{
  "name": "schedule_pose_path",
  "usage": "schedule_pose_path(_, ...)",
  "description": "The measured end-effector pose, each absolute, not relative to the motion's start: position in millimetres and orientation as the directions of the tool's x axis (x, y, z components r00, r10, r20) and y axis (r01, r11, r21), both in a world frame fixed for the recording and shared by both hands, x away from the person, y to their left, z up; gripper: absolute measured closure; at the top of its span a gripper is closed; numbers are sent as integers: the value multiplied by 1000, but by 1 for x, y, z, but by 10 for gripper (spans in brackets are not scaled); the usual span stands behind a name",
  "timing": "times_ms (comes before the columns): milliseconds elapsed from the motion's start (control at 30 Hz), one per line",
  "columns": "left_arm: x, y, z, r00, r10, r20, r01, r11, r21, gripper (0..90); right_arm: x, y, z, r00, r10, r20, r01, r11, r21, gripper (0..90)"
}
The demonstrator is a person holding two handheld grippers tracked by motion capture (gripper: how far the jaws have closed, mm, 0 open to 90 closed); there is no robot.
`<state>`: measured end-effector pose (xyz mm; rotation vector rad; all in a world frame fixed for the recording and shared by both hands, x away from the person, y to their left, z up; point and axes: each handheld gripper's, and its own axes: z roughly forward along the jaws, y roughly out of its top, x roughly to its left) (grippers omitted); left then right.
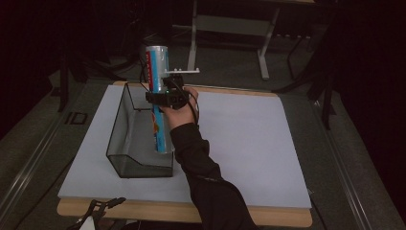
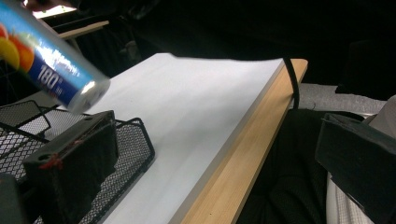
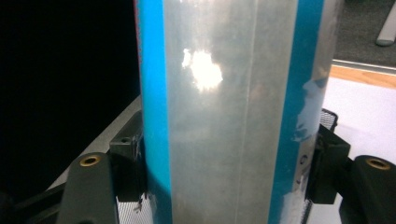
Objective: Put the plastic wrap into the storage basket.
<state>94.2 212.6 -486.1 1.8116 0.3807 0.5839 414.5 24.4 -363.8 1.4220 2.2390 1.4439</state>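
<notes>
Right claw [image 1: 162,98] clamps the tall canister [image 1: 158,72] mid-body, above the mesh basket [image 1: 125,160].

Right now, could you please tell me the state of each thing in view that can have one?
Tube: upright, slightly tilted, clamped around its middle, lower end over the basket.
Right claw: shut on the tube.
Left claw: jaws apart, nothing between them, at the table's near edge.
Mesh basket: open-topped, standing on the white mat.
</notes>
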Motion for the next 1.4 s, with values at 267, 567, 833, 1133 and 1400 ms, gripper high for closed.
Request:
schedule_pose_path(267,94,213,-486,825,529,198,-30,-308,951,1,425,25,-404,-456,789,411,700,33,713,318)
schedule_pose_path(567,93,212,-486,825,529,200,-30,-313,949,1,423,31,-439,-391,811,435,786,48,616,317)
schedule_pose_path(833,94,212,-487,827,528,196,-26,-313,950,1,422,36,-450,-376,833,406,787,56,614,315)
schedule_pose_path(1133,94,212,-487,827,527,197,-27,-312,950,1,422,48,-461,-368,859,356,768,65,637,310)
schedule_pose_path(1400,93,213,-486,826,527,197,-28,-312,950,1,432,52,-477,-345,875,339,799,85,595,303)
